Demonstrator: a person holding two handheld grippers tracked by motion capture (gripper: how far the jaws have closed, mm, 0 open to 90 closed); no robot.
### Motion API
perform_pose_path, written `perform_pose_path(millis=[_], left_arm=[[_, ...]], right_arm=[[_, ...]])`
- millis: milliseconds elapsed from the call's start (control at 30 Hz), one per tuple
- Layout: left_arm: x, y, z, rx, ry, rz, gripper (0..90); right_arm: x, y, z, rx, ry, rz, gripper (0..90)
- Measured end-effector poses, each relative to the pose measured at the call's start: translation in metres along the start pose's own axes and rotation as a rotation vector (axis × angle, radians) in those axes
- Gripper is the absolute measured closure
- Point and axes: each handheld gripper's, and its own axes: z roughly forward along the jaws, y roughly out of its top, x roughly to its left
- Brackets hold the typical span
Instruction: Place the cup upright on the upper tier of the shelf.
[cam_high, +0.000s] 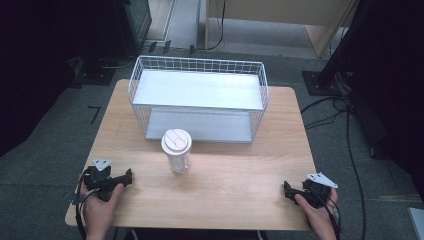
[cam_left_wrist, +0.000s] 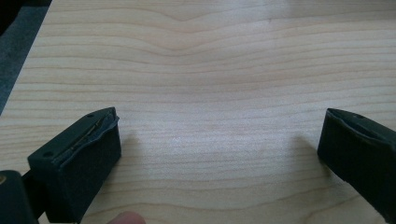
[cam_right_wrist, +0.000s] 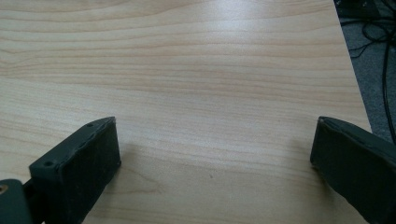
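1 cup (cam_high: 176, 150), 1 wire rack (cam_high: 198, 100); left gripper (cam_high: 125, 178) & right gripper (cam_high: 289, 190) jaws apart, empty

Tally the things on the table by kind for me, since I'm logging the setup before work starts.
Lidded cup: 1
White wire basket shelf: 1
Handheld claws resting near the table's front corners, left claw and right claw, both open and empty: 2
Total: 4

Cup (cam_high: 176, 150) stands before the basket (cam_high: 198, 100) (between 2 grippers) on the table (cam_high: 240, 175).
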Motion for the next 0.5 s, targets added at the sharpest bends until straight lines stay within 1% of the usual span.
perform_pose_path(millis=[33,133,200,267,300,333,367,400,433,467,500], left_arm=[[0.0,0.0,0.0,0.0,0.0,0.0,0.0],[0.0,0.0,0.0,0.001,0.0,0.001,0.0],[0.0,0.0,0.0,0.001,0.0,0.001,0.0],[0.0,0.0,0.0,0.001,0.0,0.001,0.0],[0.0,0.0,0.0,0.001,0.0,0.001,0.0],[0.0,0.0,0.0,0.001,0.0,0.001,0.0],[0.0,0.0,0.0,0.0,0.0,0.0,0.0],[0.0,0.0,0.0,0.0,-0.001,0.0,0.0],[0.0,0.0,0.0,0.0,-0.001,0.0,0.0],[0.0,0.0,0.0,0.0,0.0,0.0,0.0],[0.0,0.0,0.0,0.0,-0.001,0.0,0.0]], right_arm=[[0.001,0.0,0.0,0.002,-0.004,0.008,0.8],[0.001,0.0,0.0,-0.002,-0.009,0.01,1.7],[0.004,0.001,-0.001,-0.002,-0.001,0.008,6.6],[0.009,0.002,-0.003,-0.004,0.006,0.02,7.3],[0.013,0.002,-0.003,-0.011,0.015,0.011,7.4],[0.013,0.002,-0.003,-0.011,0.015,0.011,7.4],[0.017,0.003,-0.004,-0.014,0.024,0.004,7.3],[0.026,0.005,-0.004,-0.026,0.05,-0.009,7.3],[0.026,0.005,-0.004,-0.026,0.05,-0.009,7.3],[0.029,0.006,-0.004,-0.022,0.058,-0.007,7.3],[0.037,0.009,-0.003,-0.021,0.072,-0.004,7.3]])
